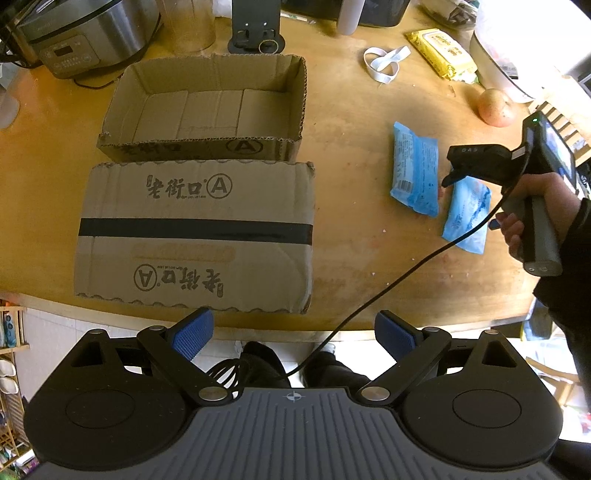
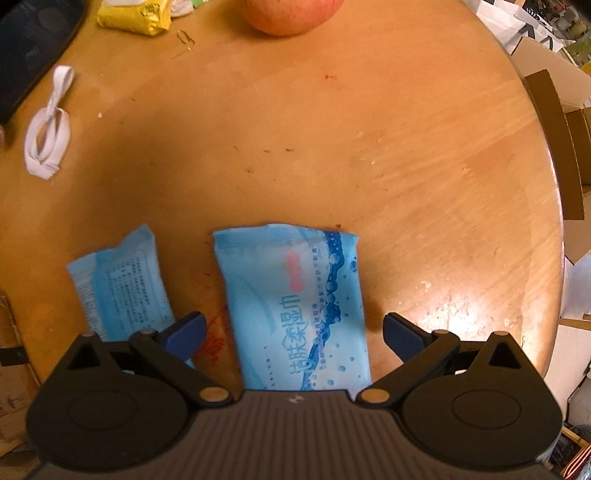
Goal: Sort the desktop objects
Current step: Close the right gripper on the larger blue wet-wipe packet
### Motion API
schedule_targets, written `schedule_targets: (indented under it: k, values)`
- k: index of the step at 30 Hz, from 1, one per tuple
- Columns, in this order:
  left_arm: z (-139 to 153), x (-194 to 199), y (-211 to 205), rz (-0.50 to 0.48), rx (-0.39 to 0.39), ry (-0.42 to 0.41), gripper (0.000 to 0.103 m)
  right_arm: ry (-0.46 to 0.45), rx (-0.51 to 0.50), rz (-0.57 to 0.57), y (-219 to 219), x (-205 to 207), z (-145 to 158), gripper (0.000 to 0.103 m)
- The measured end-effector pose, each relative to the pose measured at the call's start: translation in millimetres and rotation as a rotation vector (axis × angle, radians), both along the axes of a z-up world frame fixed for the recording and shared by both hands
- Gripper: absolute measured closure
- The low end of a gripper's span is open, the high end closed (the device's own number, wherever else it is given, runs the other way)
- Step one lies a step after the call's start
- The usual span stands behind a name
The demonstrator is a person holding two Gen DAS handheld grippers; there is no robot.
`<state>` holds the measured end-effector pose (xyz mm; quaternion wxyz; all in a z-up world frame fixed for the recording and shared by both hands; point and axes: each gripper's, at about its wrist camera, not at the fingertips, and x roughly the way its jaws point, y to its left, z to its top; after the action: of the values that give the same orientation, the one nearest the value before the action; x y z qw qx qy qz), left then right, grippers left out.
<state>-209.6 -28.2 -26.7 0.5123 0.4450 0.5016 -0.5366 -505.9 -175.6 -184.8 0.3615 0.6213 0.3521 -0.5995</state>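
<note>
Wooden and round, the bench (image 2: 369, 147) carries a scatter of things: an open cardboard box (image 1: 210, 107), an upturned box (image 1: 195, 236) just in front of it, an apple (image 2: 291, 14), a white strap (image 2: 48, 125), a yellow packet (image 2: 136, 14) and two blue wipe packs.

At the bench's near edge, the left tool (image 1: 293, 334) hangs with its blue pads well apart and nothing between them.

Low over the printed wipe pack (image 2: 295, 306), the right tool (image 2: 291, 338) also has its pads spread wide, one on each side of the pack's long edges. From the right wrist view I cannot tell whether the pads touch the bench yet. The second wipe pack (image 2: 122, 284) lies just beside the first, close by the left pad.

Judging from this, the pick of the printed pack is about to happen, with the open box as the likely goal. The risks:

- The left pad could land on the neighbouring pack and drag or pinch it as well.
- The soft, slick wrapper may buckle when squeezed across its width and slide out.
- The trailing cable (image 1: 369, 302) could snag on the way to the box.
</note>
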Motion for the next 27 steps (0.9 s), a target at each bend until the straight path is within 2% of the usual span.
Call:
schedule_targets:
  k: [9, 13, 14, 27]
  values:
    - [-2, 1, -1, 0.004, 0.006, 0.003, 0.007, 0.018, -0.003, 0.009, -1, 7, -1, 0.005]
    - [-3, 2, -1, 0.002, 0.005, 0.005, 0.007, 0.020, -0.006, 0.015, -2, 10, 5, 0.030]
    - [-3, 2, -2, 0.002, 0.005, 0.006, 0.007, 0.018, -0.006, 0.016, -2, 11, 6, 0.031]
    - [2, 10, -5, -0.005, -0.027, 0.016, 0.007, -0.008, -0.018, 0.025, -5, 11, 18, 0.036]
